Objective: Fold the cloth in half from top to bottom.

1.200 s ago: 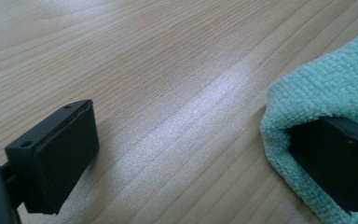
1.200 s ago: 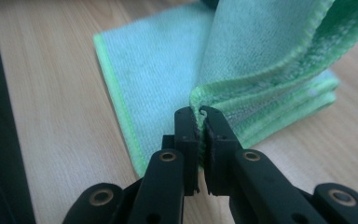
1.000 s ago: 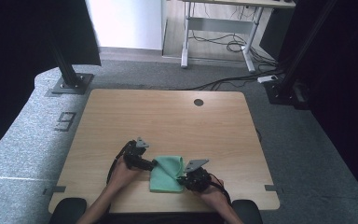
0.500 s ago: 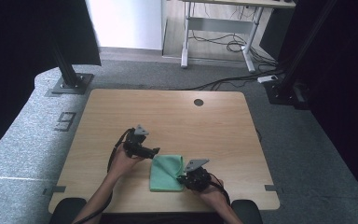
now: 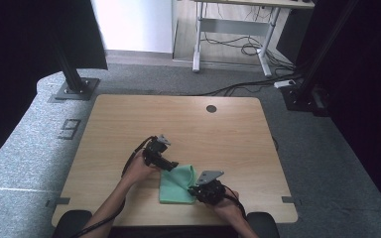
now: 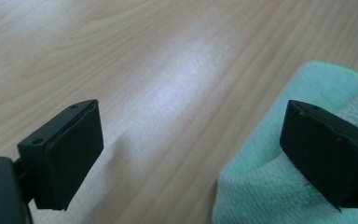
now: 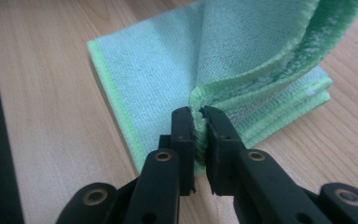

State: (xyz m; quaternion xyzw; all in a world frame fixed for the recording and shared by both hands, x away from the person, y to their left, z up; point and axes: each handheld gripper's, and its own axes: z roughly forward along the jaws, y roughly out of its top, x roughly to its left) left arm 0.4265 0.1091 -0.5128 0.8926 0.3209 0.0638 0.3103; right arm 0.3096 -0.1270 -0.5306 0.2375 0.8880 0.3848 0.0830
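A folded green cloth [image 5: 175, 187] lies near the table's front edge. My right gripper [image 5: 192, 189] is at its right side, shut on the edge of an upper layer. In the right gripper view the two pads [image 7: 199, 116] pinch that green cloth [image 7: 168, 60], and the raised layer curls up and over to the right. My left gripper [image 5: 173, 164] hovers at the cloth's far left corner. In the left gripper view its jaws [image 6: 191, 144] stand wide open and hold nothing; one jaw is over the green cloth [image 6: 261, 191], the other over bare wood.
The wooden table [image 5: 203, 129] has a round cable hole [image 5: 211, 108] near its far edge. Black frame posts [image 5: 72, 74] stand on the grey floor behind the table. A person's forearms come in from the bottom.
The left gripper has lifted off the cloth and moved farther across the table, toward the cloth's far corner. The right gripper has stayed put on the cloth's edge.
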